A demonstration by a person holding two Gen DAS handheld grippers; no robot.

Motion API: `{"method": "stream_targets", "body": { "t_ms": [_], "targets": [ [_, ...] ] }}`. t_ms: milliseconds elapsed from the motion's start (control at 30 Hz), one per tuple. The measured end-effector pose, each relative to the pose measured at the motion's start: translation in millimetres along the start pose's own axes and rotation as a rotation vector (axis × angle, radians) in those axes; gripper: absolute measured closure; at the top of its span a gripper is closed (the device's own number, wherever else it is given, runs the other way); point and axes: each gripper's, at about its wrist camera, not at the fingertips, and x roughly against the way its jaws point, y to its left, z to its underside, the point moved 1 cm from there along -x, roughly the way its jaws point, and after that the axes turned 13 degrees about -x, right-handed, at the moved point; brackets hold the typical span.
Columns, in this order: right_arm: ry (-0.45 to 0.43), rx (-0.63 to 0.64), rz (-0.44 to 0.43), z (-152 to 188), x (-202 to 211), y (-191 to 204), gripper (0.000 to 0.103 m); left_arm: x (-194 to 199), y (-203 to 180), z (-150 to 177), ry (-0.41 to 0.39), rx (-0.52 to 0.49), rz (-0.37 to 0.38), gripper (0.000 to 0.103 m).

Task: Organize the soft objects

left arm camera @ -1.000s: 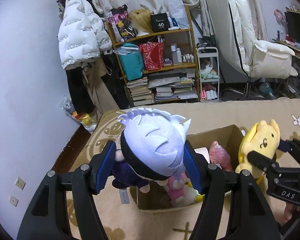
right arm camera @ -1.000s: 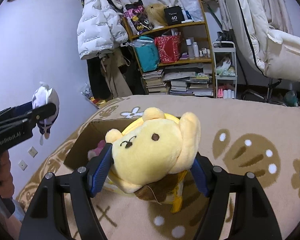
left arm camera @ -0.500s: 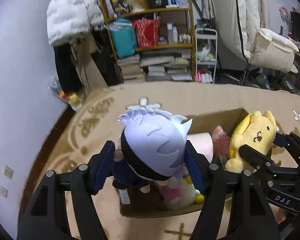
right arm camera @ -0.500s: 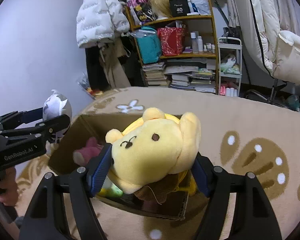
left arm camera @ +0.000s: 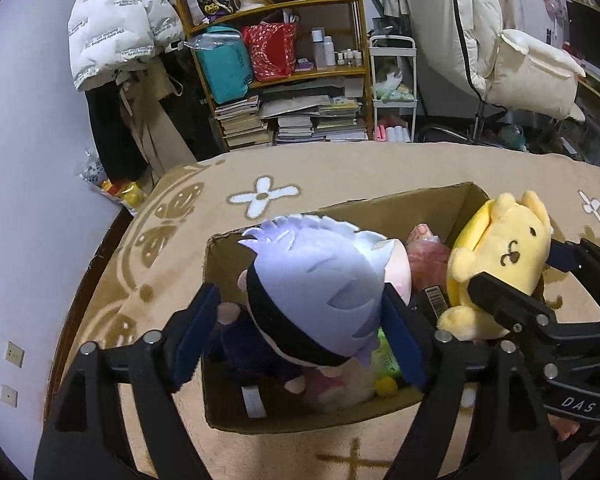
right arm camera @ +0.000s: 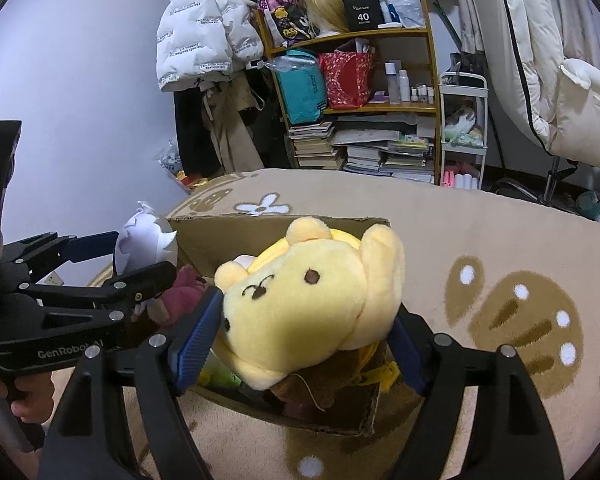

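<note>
Both over cardboard box (left arm camera: 404, 204) for drop: left gripper (left arm camera: 300, 336) opening around doll (left arm camera: 312, 284) (pads look clear), right gripper (right arm camera: 304, 340) opening, possibly touching yellow plush (right arm camera: 312, 304).

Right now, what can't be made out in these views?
- Box floor: left wrist view, toys cover it.
- Pink toy: left wrist view, doll and yellow plush hide most; kind unclear.
- Green item: left wrist view, under the doll, mostly hidden.
- Shelf bottles labels: right wrist view, too small.
</note>
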Motion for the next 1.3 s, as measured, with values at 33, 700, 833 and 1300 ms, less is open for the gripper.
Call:
{"method": "stream_targets", "body": {
  "t_ms": [33, 700, 833, 1300],
  "targets": [
    [0.002, -0.001, -0.001, 0.3, 0.1, 0.0, 0.020, -0.1, 0.7, 1.5, 0.003, 0.001, 0.010, 0.021],
    [-0.036, -0.027, -0.017, -11.0, 33.9, -1.9, 0.002, 26.9, 3.9, 6.5, -0.004, 0.007, -0.030, 0.002],
    [-0.038, -0.026, -0.011, -13.9, 38.6, -1.3, 0.002, 38.4, 12.9, 11.2, -0.011, 0.032, -0.053, 0.002],
    [-0.066, -0.009, -0.019, -11.9, 73.4, 9.1, 0.000, 116.4, 31.6, 32.6, -0.147, 0.120, -0.180, 0.002]
  ]
}}
